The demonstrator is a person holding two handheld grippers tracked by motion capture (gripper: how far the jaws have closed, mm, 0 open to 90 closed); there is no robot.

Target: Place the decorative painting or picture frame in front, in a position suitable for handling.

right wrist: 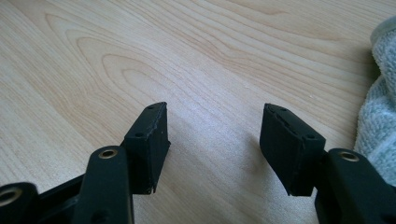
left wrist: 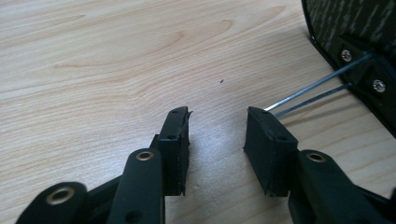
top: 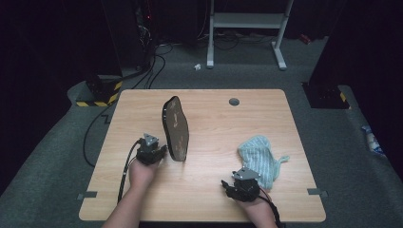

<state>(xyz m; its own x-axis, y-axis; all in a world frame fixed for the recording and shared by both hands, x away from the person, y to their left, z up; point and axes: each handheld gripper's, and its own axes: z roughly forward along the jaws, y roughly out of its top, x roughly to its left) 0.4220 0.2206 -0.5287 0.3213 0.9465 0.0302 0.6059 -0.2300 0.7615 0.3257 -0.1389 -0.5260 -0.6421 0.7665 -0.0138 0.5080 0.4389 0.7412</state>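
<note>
A dark oval panel (top: 174,127) stands upright on its edge on the wooden table (top: 214,118), propped by thin wire legs (left wrist: 308,93) screwed to its back (left wrist: 359,32). My left gripper (top: 151,151) rests just left of the panel's near end. It is open with bare table between its jaws (left wrist: 218,126); the right jaw's tip lies at the wire's end. A pale blue-green cloth (top: 260,159) lies crumpled at the near right. My right gripper (top: 243,185) sits just near-left of it, open with nothing between its jaws (right wrist: 213,126). The cloth's edge (right wrist: 380,107) shows at the right.
A small grey round cap (top: 234,101) sits in the tabletop near the far edge. Beyond the table are grey carpet, cables, a white metal stand (top: 247,28) and a yellow-black striped block (top: 102,92).
</note>
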